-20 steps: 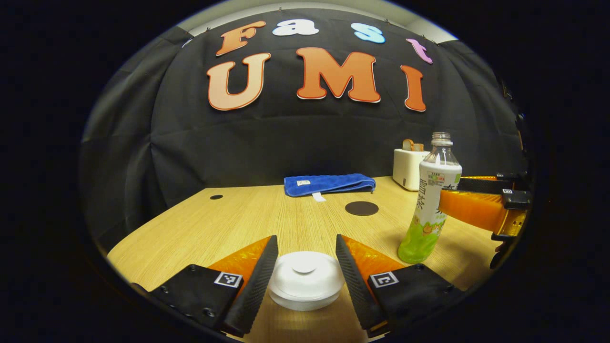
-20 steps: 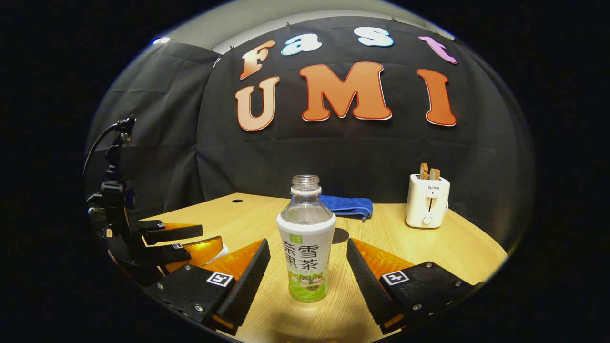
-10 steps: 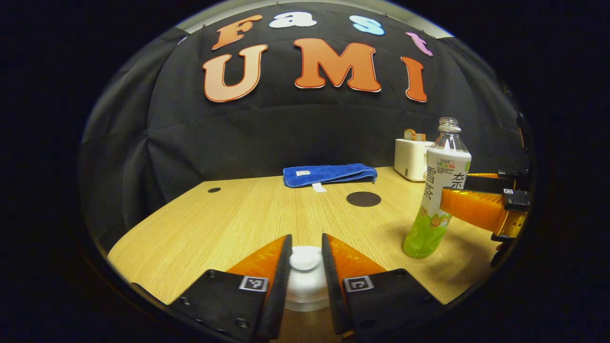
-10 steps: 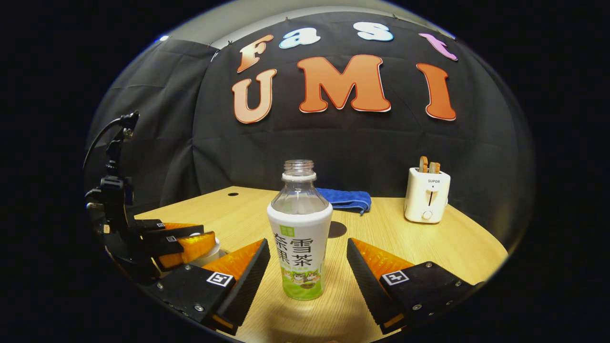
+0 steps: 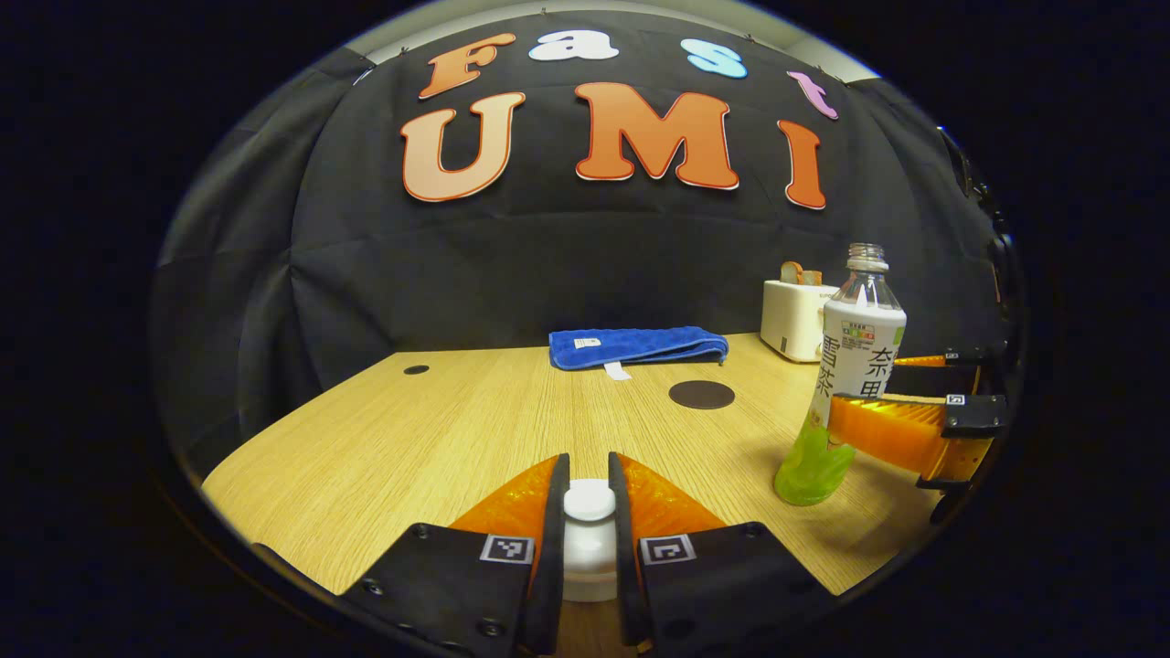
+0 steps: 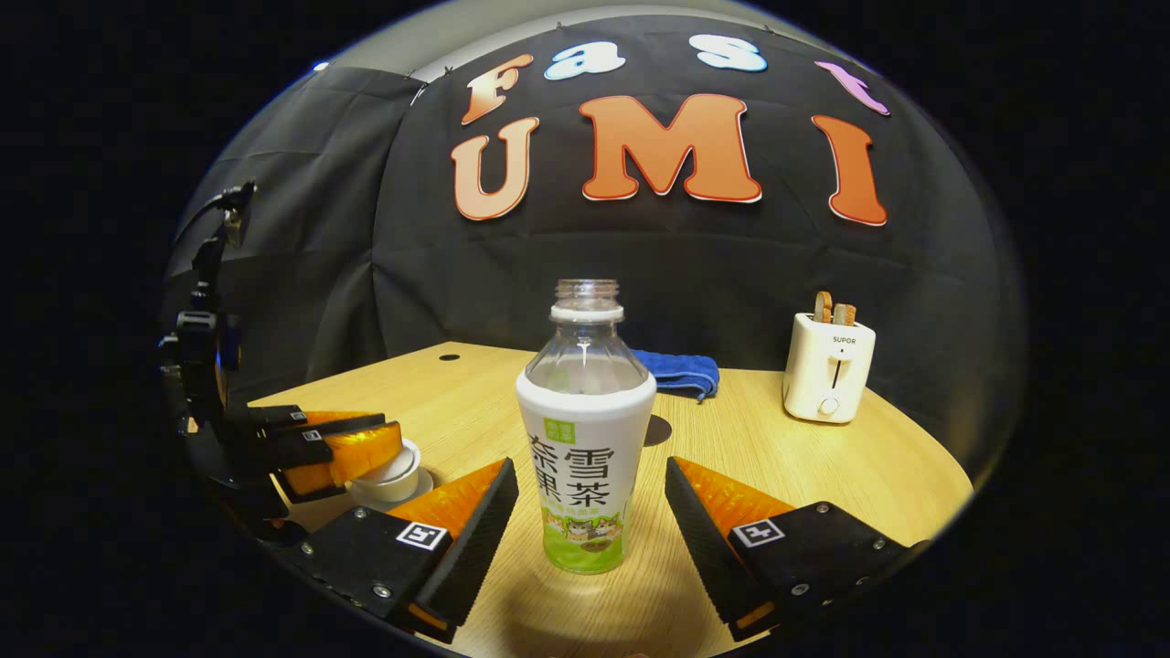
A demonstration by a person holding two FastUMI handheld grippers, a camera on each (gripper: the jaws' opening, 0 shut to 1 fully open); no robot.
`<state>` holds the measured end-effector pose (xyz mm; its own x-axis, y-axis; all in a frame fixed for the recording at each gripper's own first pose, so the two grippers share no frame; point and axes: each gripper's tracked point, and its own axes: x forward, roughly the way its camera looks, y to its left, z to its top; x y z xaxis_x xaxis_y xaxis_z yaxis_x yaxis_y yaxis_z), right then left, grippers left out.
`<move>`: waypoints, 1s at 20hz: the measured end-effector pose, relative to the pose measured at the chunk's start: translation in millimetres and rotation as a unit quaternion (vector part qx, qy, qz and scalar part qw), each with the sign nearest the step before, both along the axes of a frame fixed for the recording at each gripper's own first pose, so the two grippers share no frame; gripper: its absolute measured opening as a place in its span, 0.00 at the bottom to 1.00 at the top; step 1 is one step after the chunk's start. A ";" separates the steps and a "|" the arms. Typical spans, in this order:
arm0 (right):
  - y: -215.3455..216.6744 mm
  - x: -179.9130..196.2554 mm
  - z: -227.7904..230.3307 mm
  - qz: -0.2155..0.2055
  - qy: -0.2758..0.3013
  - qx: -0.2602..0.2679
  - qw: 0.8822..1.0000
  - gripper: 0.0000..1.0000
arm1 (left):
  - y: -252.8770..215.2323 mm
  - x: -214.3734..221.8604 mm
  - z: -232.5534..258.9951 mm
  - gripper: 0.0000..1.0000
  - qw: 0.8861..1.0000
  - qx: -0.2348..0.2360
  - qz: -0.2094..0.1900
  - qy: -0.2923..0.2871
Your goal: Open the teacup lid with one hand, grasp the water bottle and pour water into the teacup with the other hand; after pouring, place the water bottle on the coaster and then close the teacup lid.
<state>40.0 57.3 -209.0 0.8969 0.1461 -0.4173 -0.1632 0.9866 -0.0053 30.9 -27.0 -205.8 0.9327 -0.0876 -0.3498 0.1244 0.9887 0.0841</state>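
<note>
- A black cloth wall stood behind a light wooden bench (image 5: 439,429), with the water bottle as the handiest landmark on it.
- The water bottle (image 6: 585,429) stood upright and uncapped on the bench, its long axis vertical, directly ahead of the right gripper (image 6: 591,503).
- That gripper's fingers were spread wide, one to each side of the bottle's lower body; in the right gripper view a gap showed on both sides. From the left gripper view one finger looked close against the label, so I could not tell for sure that it was clear.
- To the left of the bottle, the left gripper (image 5: 586,512) had its fingers pinched on the small white knob of the teacup lid (image 5: 589,501); the white teacup (image 6: 391,472) sat beneath it, well apart from the bottle.
- In the right gripper view the cup's rim seemed to show under the fingers, so the lid may have been just off; I could not tell.
- Beyond the bottle lay the dark round coaster (image 5: 701,395), and beyond that a folded blue towel (image 5: 637,346).
- A white toaster (image 6: 829,367) stood to the bottle's right, farther back.
- By my judgement the right fingers needed only to close inward, and open bench between bottle and teacup left room to carry and tip.
</note>
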 end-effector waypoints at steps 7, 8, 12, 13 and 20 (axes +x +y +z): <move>1.9 5.0 -26.6 0.003 0.045 -0.024 0.999 0.94 | 16.6 -2.2 28.4 0.28 0.999 -0.005 0.021 -0.033; -0.4 5.3 -29.5 0.001 0.050 -0.032 0.998 0.90 | 19.3 -2.8 31.3 0.28 0.999 -0.006 0.024 -0.035; 4.3 5.2 -32.0 0.001 0.062 -0.032 0.998 0.67 | 33.0 -9.7 39.9 0.28 0.998 -0.007 0.035 -0.043; 5.5 5.6 -31.2 0.005 0.063 -0.036 0.997 0.69 | 36.5 -11.3 40.2 0.28 0.998 -0.006 0.039 -0.043; 6.5 7.7 -19.0 0.021 0.062 -0.108 0.992 0.57 | 61.8 -23.5 46.0 0.28 0.997 -0.015 0.058 -0.044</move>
<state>47.8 63.8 -228.0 0.8313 0.0777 -0.5504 -0.2173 0.9568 -0.1932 7.4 34.8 -159.8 0.9642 0.0130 -0.2649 0.0030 0.9982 0.0598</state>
